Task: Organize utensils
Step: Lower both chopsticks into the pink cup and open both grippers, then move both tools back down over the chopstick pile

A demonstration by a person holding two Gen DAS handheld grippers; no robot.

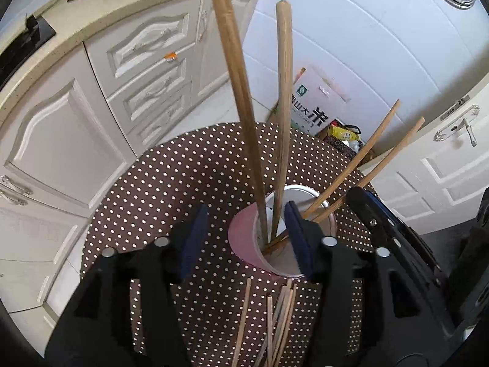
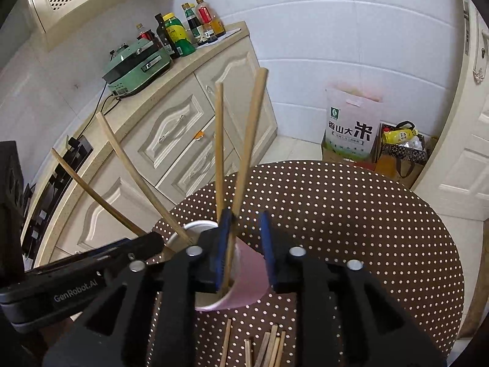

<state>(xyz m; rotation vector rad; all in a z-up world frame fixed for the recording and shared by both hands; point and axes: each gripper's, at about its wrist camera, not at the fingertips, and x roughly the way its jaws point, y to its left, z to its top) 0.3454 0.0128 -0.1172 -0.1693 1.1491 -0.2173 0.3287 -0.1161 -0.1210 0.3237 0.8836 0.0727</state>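
Standing at the lower middle of both views, a pink paper cup (image 1: 244, 244) on a round brown polka-dot table (image 1: 183, 177) holds four wooden chopsticks (image 1: 238, 98) that lean apart, while loose chopsticks (image 1: 275, 321) lie flat on the cloth just below it. The left gripper (image 1: 241, 238) has its blue pads spread around the cup, pressing on nothing; the right gripper (image 2: 244, 244) also stands parted, one upright stick beside its left pad, and its neighbour's black body reads "GenRobot.AI". A white rice bag (image 2: 348, 122) with large Chinese characters sits on the floor at right.
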